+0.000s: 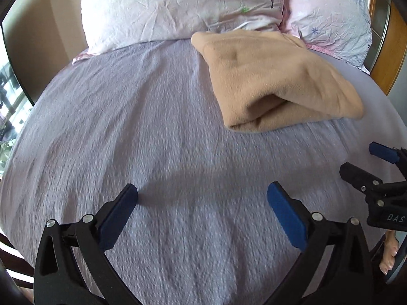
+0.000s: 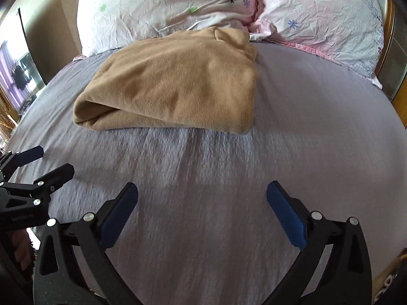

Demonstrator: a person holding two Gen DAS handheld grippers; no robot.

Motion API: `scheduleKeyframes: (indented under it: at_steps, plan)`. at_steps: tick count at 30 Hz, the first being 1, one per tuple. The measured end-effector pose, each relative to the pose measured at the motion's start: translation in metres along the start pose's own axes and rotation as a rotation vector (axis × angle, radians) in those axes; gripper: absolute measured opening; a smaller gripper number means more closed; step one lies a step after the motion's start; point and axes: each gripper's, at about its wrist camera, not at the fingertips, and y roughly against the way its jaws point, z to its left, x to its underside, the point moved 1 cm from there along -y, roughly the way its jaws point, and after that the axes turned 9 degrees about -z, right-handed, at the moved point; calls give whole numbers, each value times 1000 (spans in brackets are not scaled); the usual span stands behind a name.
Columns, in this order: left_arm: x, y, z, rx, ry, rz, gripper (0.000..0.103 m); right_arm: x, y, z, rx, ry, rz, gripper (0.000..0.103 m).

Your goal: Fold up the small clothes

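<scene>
A tan fleece garment (image 1: 274, 81) lies folded in a thick stack on the grey bed sheet (image 1: 152, 132), near the pillows. In the right wrist view the garment (image 2: 173, 86) lies ahead and slightly left on the sheet (image 2: 305, 127). My left gripper (image 1: 202, 193) is open and empty, low over the sheet, well short of the garment. My right gripper (image 2: 202, 193) is open and empty, also short of it. The right gripper shows at the right edge of the left wrist view (image 1: 361, 160). The left gripper shows at the left edge of the right wrist view (image 2: 53, 160).
Two pale flowered pillows (image 1: 178, 7) (image 1: 330, 17) lean at the head of the bed. They also show in the right wrist view (image 2: 162, 7) (image 2: 320, 12). A wooden headboard (image 1: 396, 50) stands at the right. A window (image 2: 15, 76) is at the left.
</scene>
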Motion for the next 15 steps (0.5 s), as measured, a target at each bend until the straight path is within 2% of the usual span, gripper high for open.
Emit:
scheduleKeyframes:
  at_steps: [15]
  plan:
    - [1,3,0,-1,1,-16,102,3,6,-6,9,10,-17,101]
